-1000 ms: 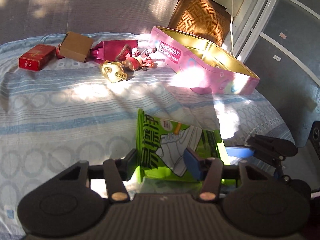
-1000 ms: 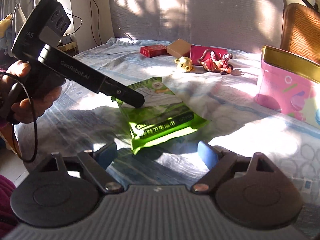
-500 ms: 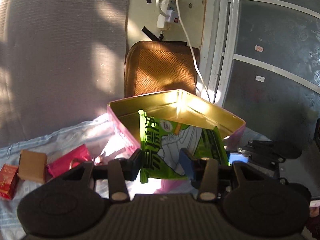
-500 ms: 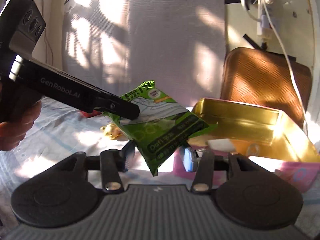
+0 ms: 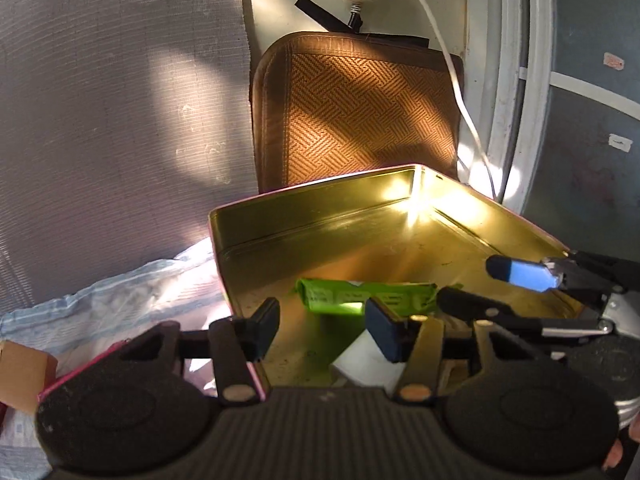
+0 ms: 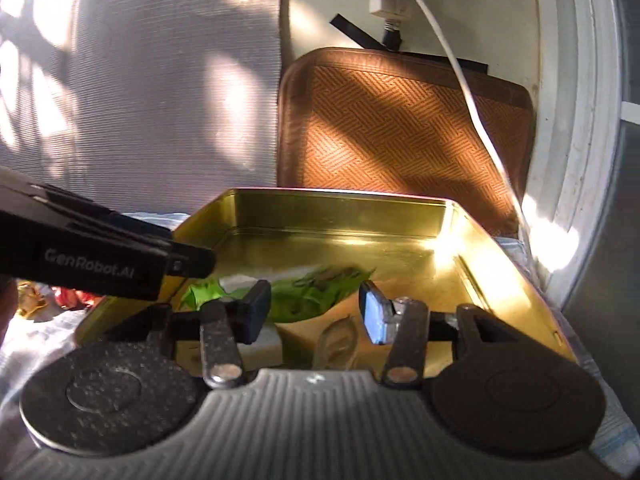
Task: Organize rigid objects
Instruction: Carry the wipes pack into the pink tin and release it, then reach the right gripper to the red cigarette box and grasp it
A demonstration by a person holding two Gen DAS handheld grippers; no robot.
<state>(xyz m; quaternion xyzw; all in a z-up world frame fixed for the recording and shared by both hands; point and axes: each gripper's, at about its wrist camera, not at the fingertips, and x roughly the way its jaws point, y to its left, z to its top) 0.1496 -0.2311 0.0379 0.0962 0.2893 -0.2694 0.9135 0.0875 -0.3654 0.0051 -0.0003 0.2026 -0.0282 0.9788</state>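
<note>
A green wipes packet (image 5: 360, 296) lies flat inside the open tin (image 5: 312, 192), which is pink outside and gold inside. My left gripper (image 5: 322, 332) hovers over the tin's near side. Its jaws are opening, with nothing pressed between the pads, and the packet sits just beyond them. In the right wrist view the packet (image 6: 316, 288) is blurred, low in the tin (image 6: 340, 194) beyond my right gripper (image 6: 314, 316). That gripper stands open with nothing between its pads. It also shows at the tin's right side (image 5: 488, 290).
A white block (image 5: 360, 364) and a tan card (image 6: 332, 340) lie in the tin's near part. A brown woven cushion (image 5: 360, 112) leans on the wall behind, with a white cable (image 5: 460, 92) across it. A tan box (image 5: 20, 376) sits left on the striped cloth.
Both grippers carried the green packet from the cloth up and over to the tin. It has left the jaws and now lies inside the tin. The left jaws have widened.
</note>
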